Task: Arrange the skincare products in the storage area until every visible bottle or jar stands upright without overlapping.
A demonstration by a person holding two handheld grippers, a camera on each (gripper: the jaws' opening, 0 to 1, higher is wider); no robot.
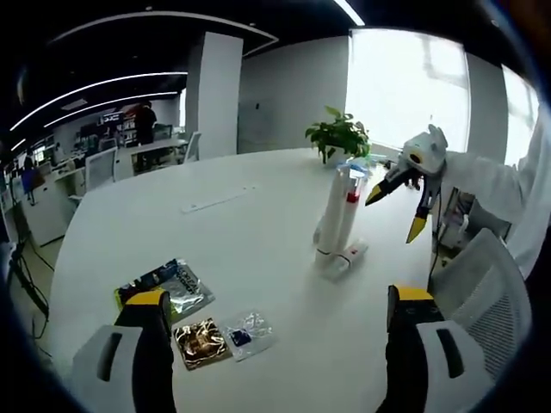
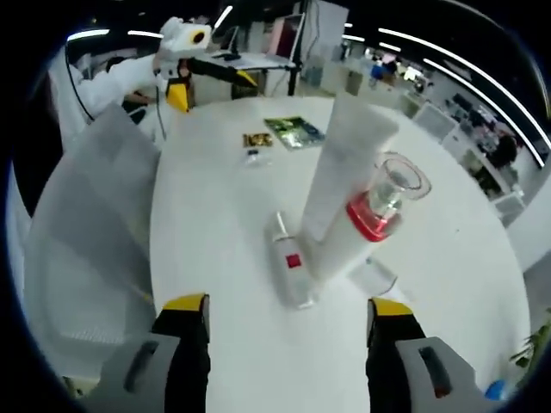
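Observation:
Two tall white tubes (image 1: 334, 215) stand together on the white table (image 1: 215, 249). In the right gripper view the plain tube (image 2: 344, 159) leans against one with a red band and clear cap (image 2: 379, 202). A small white bottle with a red label (image 2: 291, 262) lies flat at their base, also seen as the lying bottle (image 1: 349, 255). A small pale item (image 2: 372, 277) lies beside them. My left gripper (image 1: 277, 301) is open and holds nothing, well short of the tubes. My right gripper (image 2: 288, 310) is open just before the lying bottle.
Three sachets (image 1: 202, 327) lie near the left jaw, and show far off as sachets (image 2: 284, 133). A potted plant (image 1: 338, 135) stands behind the tubes. A mesh chair (image 2: 86, 232) borders the table edge. A flat strip (image 1: 215, 200) lies mid-table.

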